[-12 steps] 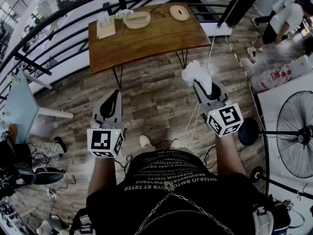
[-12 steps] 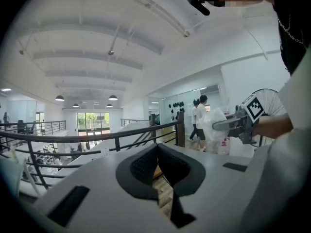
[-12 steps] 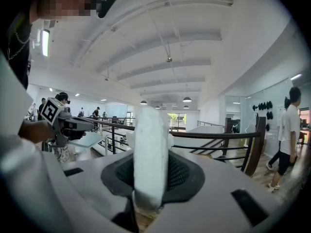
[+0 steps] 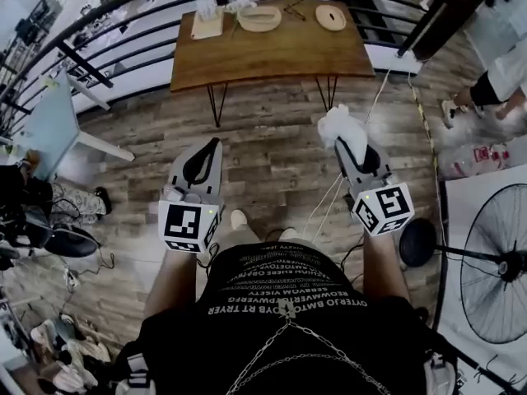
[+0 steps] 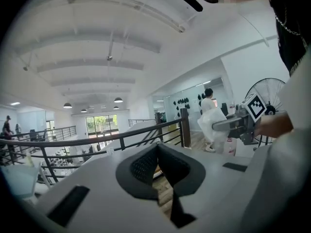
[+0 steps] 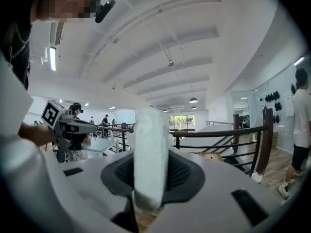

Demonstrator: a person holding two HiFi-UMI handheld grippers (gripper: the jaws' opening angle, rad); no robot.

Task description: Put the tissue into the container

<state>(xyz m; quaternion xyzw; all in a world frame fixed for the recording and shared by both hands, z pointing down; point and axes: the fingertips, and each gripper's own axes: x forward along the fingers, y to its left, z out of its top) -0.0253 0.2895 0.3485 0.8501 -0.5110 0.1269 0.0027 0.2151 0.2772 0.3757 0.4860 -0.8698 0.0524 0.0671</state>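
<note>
The white crumpled tissue (image 4: 339,126) sticks up out of my right gripper (image 4: 350,144), which is shut on it above the wooden floor. In the right gripper view the tissue (image 6: 150,154) stands upright between the dark pads (image 6: 182,171). My left gripper (image 4: 215,144) is level with it on the left, shut with nothing between its jaws; its pads (image 5: 143,166) meet in the left gripper view. A beige oval container (image 4: 259,16) lies on the far wooden table (image 4: 272,56), well ahead of both grippers. Next to it are a tissue pack (image 4: 207,23) and a round lid (image 4: 330,16).
A black railing (image 4: 123,11) runs behind the table. A standing fan (image 4: 494,274) and its round base (image 4: 417,241) are at my right. White cables (image 4: 329,200) trail over the floor. A light blue table (image 4: 49,130) and clutter are on the left. A person (image 4: 504,76) stands at far right.
The view has swung, so the table now lies more central and higher in the frame. Both grippers keep the same pose, and the tissue stays in the right one.
</note>
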